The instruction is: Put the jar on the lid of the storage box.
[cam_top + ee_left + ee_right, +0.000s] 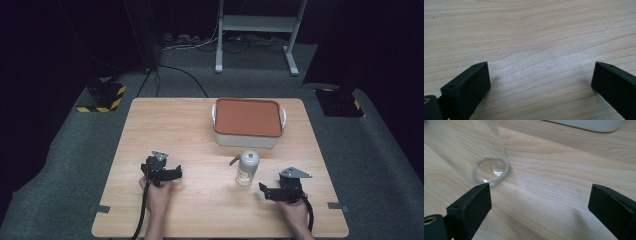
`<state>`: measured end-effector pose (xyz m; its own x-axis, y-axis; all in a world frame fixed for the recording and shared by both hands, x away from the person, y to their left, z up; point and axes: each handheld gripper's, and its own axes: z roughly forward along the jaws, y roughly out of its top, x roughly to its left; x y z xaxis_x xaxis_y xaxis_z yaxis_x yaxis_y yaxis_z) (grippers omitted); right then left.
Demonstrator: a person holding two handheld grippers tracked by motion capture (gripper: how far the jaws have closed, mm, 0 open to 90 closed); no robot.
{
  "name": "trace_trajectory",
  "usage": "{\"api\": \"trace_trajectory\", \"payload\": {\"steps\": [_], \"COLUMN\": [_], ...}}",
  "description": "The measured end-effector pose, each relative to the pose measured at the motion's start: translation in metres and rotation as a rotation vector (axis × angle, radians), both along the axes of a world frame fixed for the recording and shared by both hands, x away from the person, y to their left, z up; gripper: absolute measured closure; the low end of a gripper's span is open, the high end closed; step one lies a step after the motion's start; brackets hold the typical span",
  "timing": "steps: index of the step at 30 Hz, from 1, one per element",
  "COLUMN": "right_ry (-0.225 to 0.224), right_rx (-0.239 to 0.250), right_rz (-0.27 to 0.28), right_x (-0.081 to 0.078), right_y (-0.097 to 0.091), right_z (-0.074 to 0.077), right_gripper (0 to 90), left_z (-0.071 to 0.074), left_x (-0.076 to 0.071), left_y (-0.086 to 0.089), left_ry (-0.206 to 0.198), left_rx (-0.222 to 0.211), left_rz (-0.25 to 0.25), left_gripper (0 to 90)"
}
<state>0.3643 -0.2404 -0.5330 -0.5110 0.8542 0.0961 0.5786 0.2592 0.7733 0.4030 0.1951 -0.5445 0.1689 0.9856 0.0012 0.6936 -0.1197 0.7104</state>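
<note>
We see the glass oil dispenser (247, 168) upright on the tabletop (200, 135), just in front of the white container with the terracotta lid (248, 121). Our right hand-held gripper (266, 191) rests near the dispenser's right side, jaws spread wide and empty, apart from it. Our left hand-held gripper (176, 173) lies well to the dispenser's left, likewise released, over bare wood.

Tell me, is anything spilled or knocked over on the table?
No, nothing stands out. The clear bottle stands upright, the white box has its orange lid flat on top, and the wooden table looks dry.
</note>
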Motion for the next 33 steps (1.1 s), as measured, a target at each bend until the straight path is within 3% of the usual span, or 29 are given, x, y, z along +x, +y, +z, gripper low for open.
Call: {"api": "trace_trajectory", "payload": {"steps": [14, 33], "right_ry": [-0.02, -0.043], "right_rx": [0.031, 0.085], "right_rz": [0.064, 0.126], "right_x": [-0.015, -0.011], "right_y": [0.011, 0.035], "right_z": [0.002, 0.009], "right_gripper": [4.6, 5.7], "left_z": [0.0, 0.0], "left_x": [0.0, 0.0], "left_y": [0.0, 0.0], "left_ry": [0.0, 0.0], "left_rx": [0.0, 0.0], "left_rz": [0.0, 0.0], "left_gripper": [2.1, 2.1]}}
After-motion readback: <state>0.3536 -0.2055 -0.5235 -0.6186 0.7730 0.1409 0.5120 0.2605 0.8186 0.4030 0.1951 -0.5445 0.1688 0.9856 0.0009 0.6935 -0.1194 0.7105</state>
